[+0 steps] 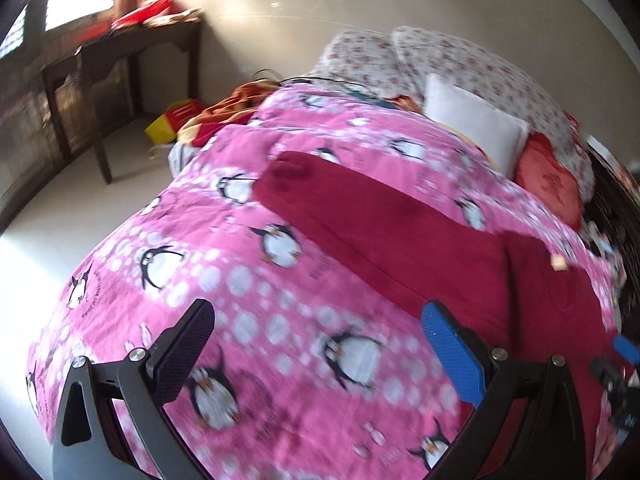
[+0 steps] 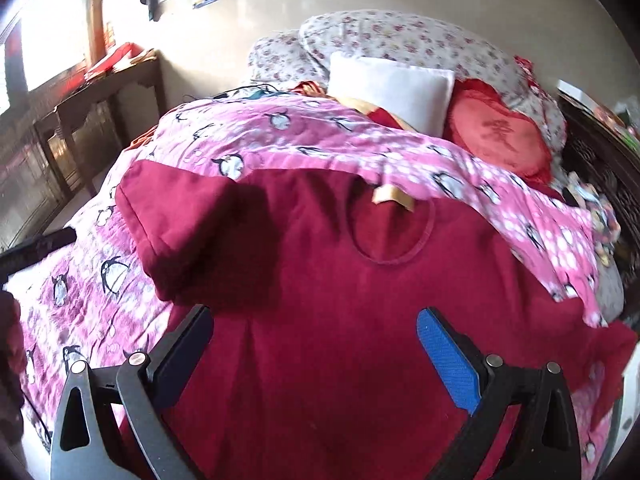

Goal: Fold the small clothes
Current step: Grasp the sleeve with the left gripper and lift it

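Note:
A dark red shirt (image 2: 320, 300) lies spread on a pink penguin blanket (image 2: 248, 140), its round neckline (image 2: 390, 236) and tan label facing up, one sleeve (image 2: 192, 216) stretching left. The right gripper (image 2: 316, 340) is open and empty, just above the shirt's body. In the left wrist view the shirt (image 1: 392, 240) lies to the right, its sleeve reaching up and left. The left gripper (image 1: 316, 340) is open and empty over the blanket (image 1: 240, 280), beside the shirt's lower edge. The right gripper's blue tip (image 1: 626, 350) shows at the right edge.
A white pillow (image 2: 392, 88), a red heart cushion (image 2: 500, 140) and floral pillows (image 2: 400, 36) lie at the bed's head. A dark wooden table (image 1: 132, 52) stands on the left by the window. A dark carved bed frame (image 2: 600, 168) runs along the right. Orange cloth (image 1: 232, 108) lies at the bed's left edge.

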